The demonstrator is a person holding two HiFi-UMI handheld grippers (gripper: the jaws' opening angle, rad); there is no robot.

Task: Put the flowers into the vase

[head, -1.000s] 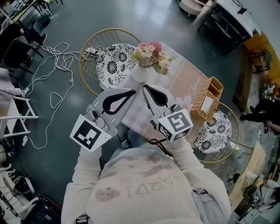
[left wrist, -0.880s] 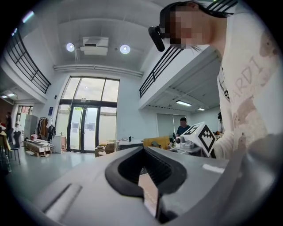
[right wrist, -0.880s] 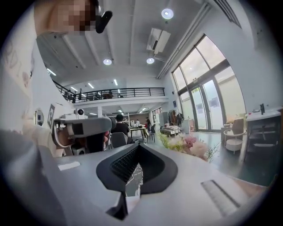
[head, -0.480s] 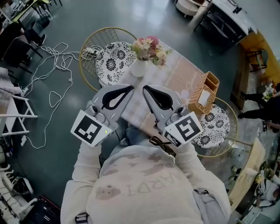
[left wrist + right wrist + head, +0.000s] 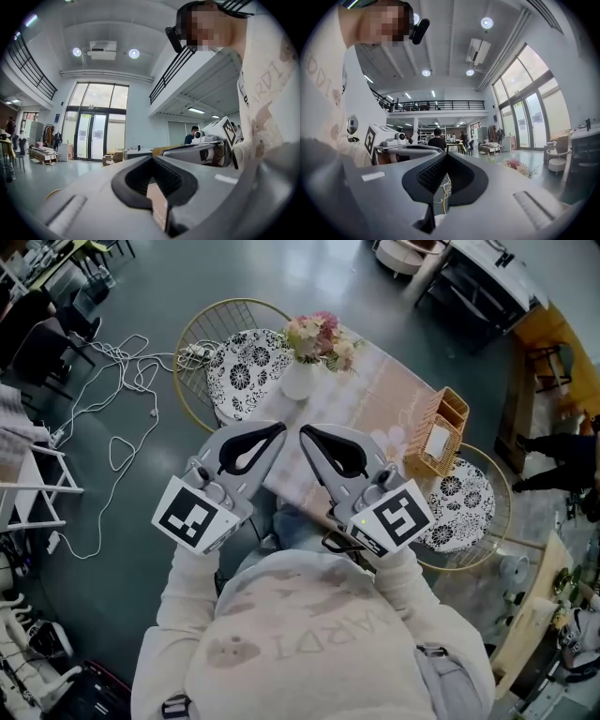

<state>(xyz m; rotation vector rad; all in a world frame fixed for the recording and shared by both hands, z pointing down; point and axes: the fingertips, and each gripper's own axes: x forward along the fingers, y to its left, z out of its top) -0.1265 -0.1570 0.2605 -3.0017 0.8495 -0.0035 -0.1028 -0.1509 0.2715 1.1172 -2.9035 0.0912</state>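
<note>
The person stands at the near edge of the worktop (image 5: 375,409) with both tools drawn in close to the chest and pointing at the far side. The left tongs (image 5: 267,439) are closed on themselves, tip against tip, and grip nothing; through the loop between their ribbed pads only a sliver of the pinkish worktop shows. The right tongs (image 5: 317,439) are closed the same way and are just as empty. The two sets sit side by side, near each other but apart. The flowers (image 5: 319,337), a pink and cream bunch, stand upright in the white vase (image 5: 298,381) at the far corner of the worktop, well apart from both tongs. A wicker basket (image 5: 439,435) sits at the right-hand corner with a white card in it that is too small to read. The only legible writing is across the person's pale sweatshirt (image 5: 309,643), which appears to read "MARDI". The cubes on the tools carry black-and-white square markers, not words. A round chair with a black-and-white floral cushion (image 5: 246,367) stands off the far corner beside the vase, and another (image 5: 464,512) by the basket. White cables (image 5: 122,418) trail over the floor.
</note>
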